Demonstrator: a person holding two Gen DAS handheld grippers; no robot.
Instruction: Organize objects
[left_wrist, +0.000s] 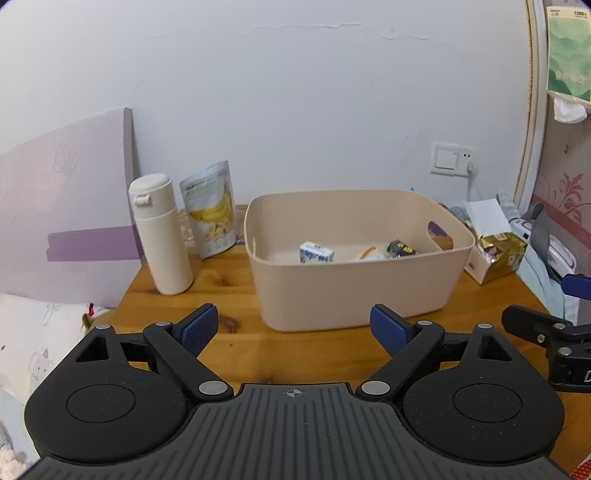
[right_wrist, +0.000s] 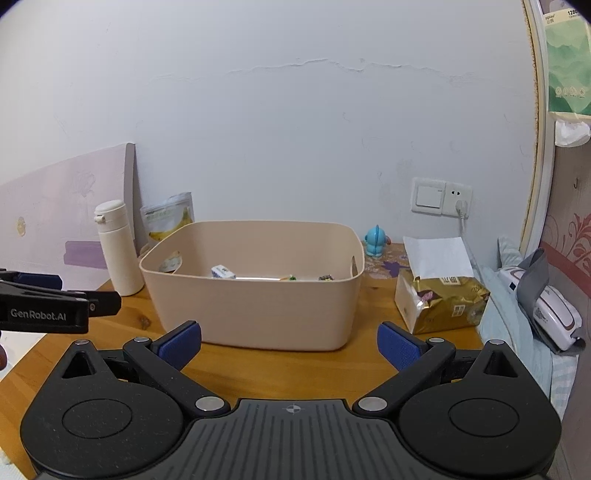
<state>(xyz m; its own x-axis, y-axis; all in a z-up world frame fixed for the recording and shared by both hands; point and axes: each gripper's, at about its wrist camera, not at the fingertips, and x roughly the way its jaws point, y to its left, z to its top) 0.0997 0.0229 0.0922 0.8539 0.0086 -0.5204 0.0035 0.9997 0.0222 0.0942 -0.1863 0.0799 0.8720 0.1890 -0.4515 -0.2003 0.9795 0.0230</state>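
Note:
A beige plastic bin stands on the wooden table. Inside it lie a small blue-and-white carton and a few wrapped snacks. Left of the bin are a cream flask and a banana-chip pouch leaning on the wall. Right of the bin sits a gold tissue pack; a blue toy figure stands behind. My left gripper is open and empty, just short of the bin's front wall. My right gripper is likewise open and empty.
The white wall with a switch and socket runs behind the table. A bed with a white device lies to the right, and bedding to the left. The left gripper's body juts in beside the right one.

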